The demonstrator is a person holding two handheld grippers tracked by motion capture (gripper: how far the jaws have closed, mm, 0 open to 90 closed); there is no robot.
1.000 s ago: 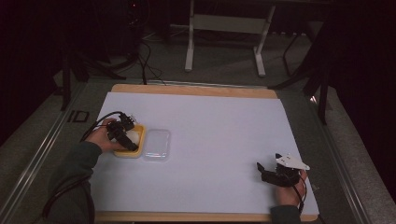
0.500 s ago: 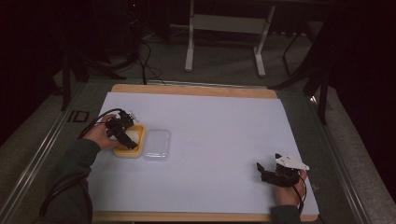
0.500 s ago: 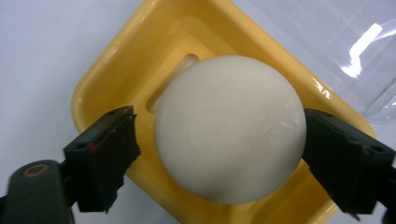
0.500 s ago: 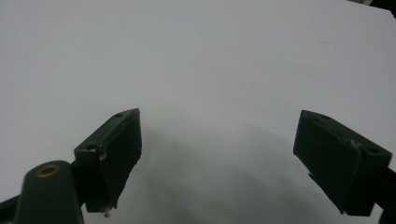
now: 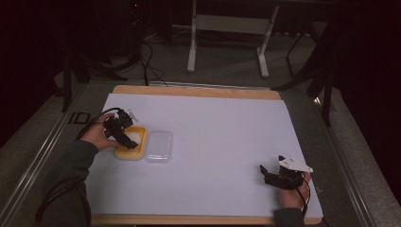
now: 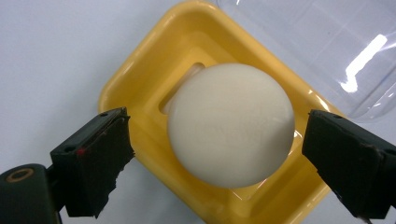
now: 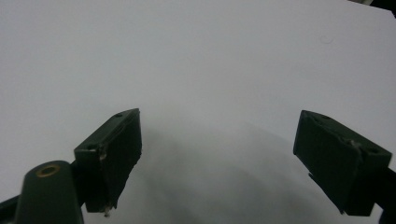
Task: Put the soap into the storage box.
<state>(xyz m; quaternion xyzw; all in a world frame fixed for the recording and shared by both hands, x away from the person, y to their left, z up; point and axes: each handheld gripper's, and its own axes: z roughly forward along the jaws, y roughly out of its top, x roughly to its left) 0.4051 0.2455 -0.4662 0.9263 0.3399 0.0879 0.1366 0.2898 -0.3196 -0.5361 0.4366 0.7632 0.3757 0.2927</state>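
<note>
High view: one white ball [image 5: 134, 137], one yellow tray [image 5: 124, 152].

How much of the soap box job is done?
Done: the white soap sits in the yellow tray. In hand: the left gripper, jaws just opened, stands clear of it. Left: the clear lid lies beside the tray, probably going on next.

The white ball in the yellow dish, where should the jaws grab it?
Grab the white ball across its widest middle, coming straight down from above. It is round and sits in the hollow of the yellow dish, so only its upper half is free. The left gripper already straddles it, open.
</note>
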